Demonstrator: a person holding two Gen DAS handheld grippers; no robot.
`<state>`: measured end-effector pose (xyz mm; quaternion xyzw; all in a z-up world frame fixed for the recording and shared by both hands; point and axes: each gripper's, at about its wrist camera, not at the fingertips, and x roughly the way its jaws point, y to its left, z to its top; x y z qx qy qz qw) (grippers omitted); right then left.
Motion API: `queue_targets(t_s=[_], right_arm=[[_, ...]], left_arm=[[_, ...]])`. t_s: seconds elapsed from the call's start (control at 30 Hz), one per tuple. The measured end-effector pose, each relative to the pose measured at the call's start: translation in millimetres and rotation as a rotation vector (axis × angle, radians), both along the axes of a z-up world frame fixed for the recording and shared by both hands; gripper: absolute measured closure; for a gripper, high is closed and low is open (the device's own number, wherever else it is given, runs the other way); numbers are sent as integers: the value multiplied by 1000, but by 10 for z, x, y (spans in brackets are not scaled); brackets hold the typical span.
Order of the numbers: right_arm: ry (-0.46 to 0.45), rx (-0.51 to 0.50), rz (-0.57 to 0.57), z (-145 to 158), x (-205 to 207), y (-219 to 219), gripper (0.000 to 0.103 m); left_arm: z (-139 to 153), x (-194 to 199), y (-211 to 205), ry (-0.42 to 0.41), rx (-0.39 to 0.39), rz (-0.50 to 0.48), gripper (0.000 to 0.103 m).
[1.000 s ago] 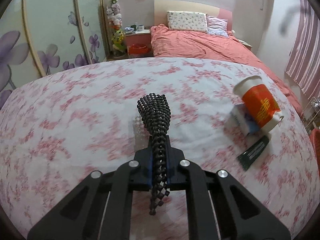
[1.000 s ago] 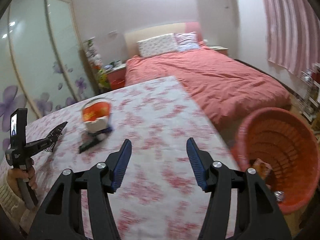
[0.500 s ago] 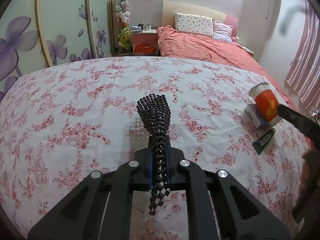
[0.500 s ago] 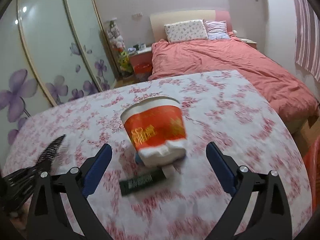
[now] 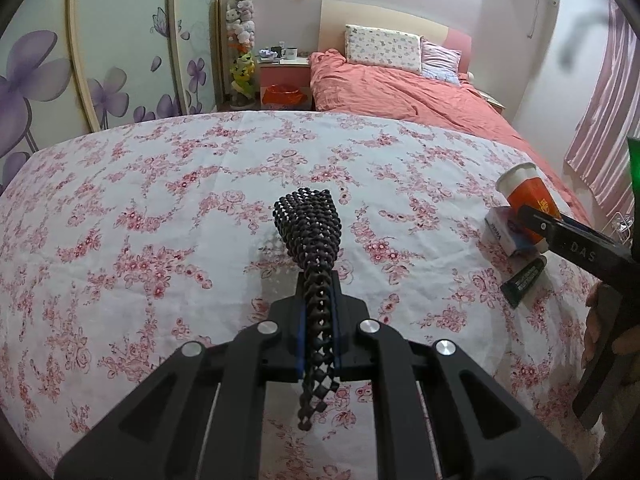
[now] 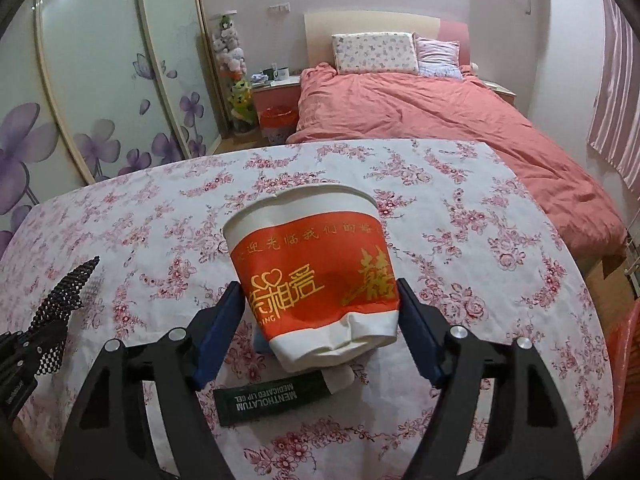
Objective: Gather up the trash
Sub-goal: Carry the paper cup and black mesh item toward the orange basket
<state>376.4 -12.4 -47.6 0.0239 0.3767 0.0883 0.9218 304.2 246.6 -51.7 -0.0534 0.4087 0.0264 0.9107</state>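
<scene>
A dented red-and-white paper cup (image 6: pixel 316 280) lies on its side on the floral tablecloth (image 6: pixel 460 208), resting on a small white-and-blue box (image 5: pixel 498 232) beside a dark green lip-gel box (image 6: pixel 272 398). My right gripper (image 6: pixel 318 316) is open, its blue pads on either side of the cup's base. The cup also shows at the right of the left wrist view (image 5: pixel 528 196). My left gripper (image 5: pixel 320 320) is shut on a black mesh strip (image 5: pixel 312 232) and holds it above the cloth.
The table's far edge faces a bed with a red cover (image 6: pixel 440 112). A nightstand (image 6: pixel 276 92) and flowered wardrobe doors (image 6: pixel 100 80) stand at the left. An orange basket's rim (image 6: pixel 628 360) shows at the right edge.
My right gripper has moved in from the basket side to the cup, and its fingers now flank it. My left gripper has kept hold of the mesh strip and swung slightly.
</scene>
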Motion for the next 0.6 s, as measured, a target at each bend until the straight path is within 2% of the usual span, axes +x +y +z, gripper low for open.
queue_targets(t_s=[0.3,0.6], right_arm=[[-55,55,-50,150,-297,-382,29],[-57,119,-155,192,-582,-905,29]], left_arm=[[81,-44,-121,-16,-4,-10,93],[201,-90,-431,-39,-3,-57,93]])
